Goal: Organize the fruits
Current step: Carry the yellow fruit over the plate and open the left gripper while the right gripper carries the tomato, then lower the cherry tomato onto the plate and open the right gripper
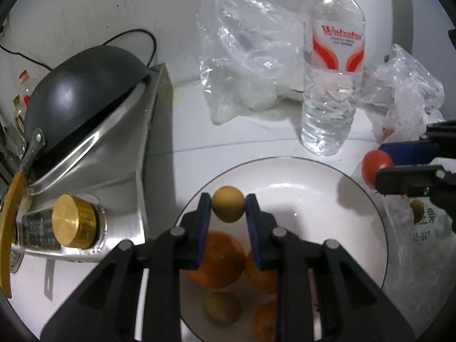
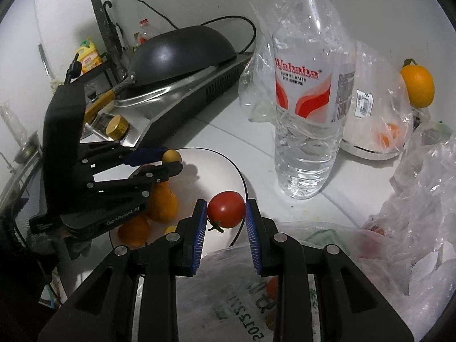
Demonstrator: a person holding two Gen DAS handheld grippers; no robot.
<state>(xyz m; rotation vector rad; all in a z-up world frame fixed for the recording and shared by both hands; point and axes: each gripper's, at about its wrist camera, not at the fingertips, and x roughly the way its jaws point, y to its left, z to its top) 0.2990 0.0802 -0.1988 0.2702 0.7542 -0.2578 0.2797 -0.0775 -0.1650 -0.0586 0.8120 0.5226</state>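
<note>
My left gripper [image 1: 228,208] is shut on a small yellow fruit [image 1: 228,207] and holds it above the white plate [image 1: 327,188]. On the plate lie oranges [image 1: 221,259] and another small yellow fruit [image 1: 222,307]. My right gripper [image 2: 226,210] is shut on a red tomato [image 2: 226,209] just over the plate's right rim [image 2: 240,176]. In the left wrist view the tomato [image 1: 374,168] and the right gripper [image 1: 379,162] show at the right edge. The right wrist view shows the left gripper [image 2: 171,161] with its yellow fruit [image 2: 171,156] over the plate.
A Wahaha water bottle [image 1: 332,71] stands behind the plate among clear plastic bags [image 1: 245,57]. A stove with a black wok [image 1: 82,91] and gold knob [image 1: 75,221] is to the left. A printed bag [image 2: 242,293] lies under the right gripper. An orange [image 2: 417,85] sits far right.
</note>
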